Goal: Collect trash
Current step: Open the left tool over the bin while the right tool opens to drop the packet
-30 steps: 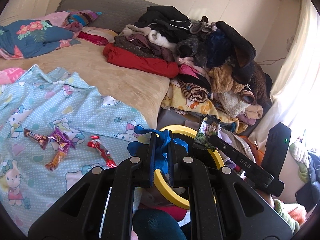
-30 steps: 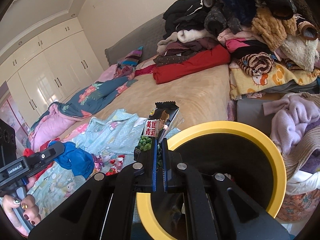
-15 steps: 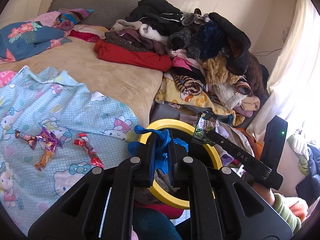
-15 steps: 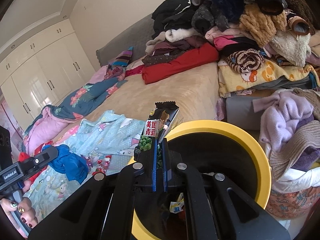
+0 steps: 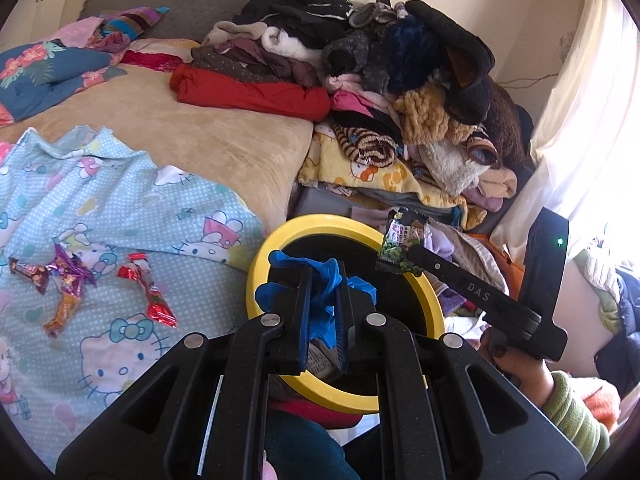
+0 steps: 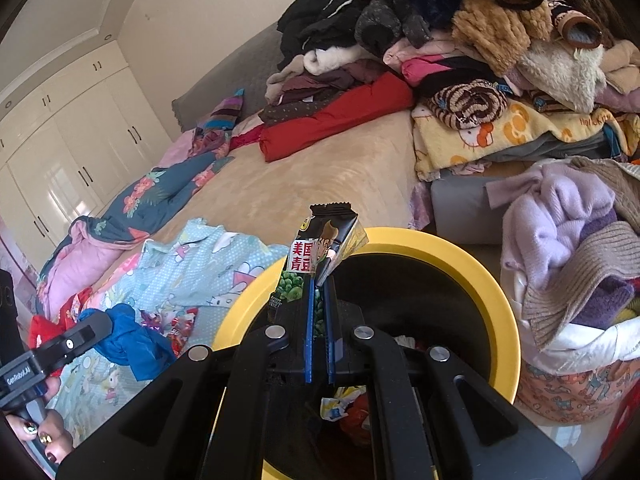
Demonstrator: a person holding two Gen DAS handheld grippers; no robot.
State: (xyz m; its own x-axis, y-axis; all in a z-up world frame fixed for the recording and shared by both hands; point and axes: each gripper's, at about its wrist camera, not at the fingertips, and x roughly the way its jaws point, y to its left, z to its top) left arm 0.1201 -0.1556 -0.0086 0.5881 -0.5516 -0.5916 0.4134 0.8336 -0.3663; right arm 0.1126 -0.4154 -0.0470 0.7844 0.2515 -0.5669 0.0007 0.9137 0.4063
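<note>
Yellow-rimmed trash bin standing on the floor just beside the bed, black inside, with some paper and red scraps at its bottom. Over the near rim, a crumpled blue glove pinched in the left gripper; jaws almost closed, only the bunched glove between them, blue ends sticking out on both sides. Over the far right part of the rim, a green pea snack packet clamped in the right gripper; jaws nearly together, holding the lower part of the packet, its black top edge standing upright above the fingertips. Seen from the right wrist, the same packet in front of the bin rim, the glove lower left in the other gripper. On the light blue cartoon-cat blanket, well left of the bin, several candy wrappers lying flat: a red one, a purple one, an orange one, a brown one. Behind, a big pile of clothes on the far corner of the bed, a red garment at its base. To the right of the bin, a basket with lilac knitwear. White wardrobe doors at far left in the right wrist view.
</note>
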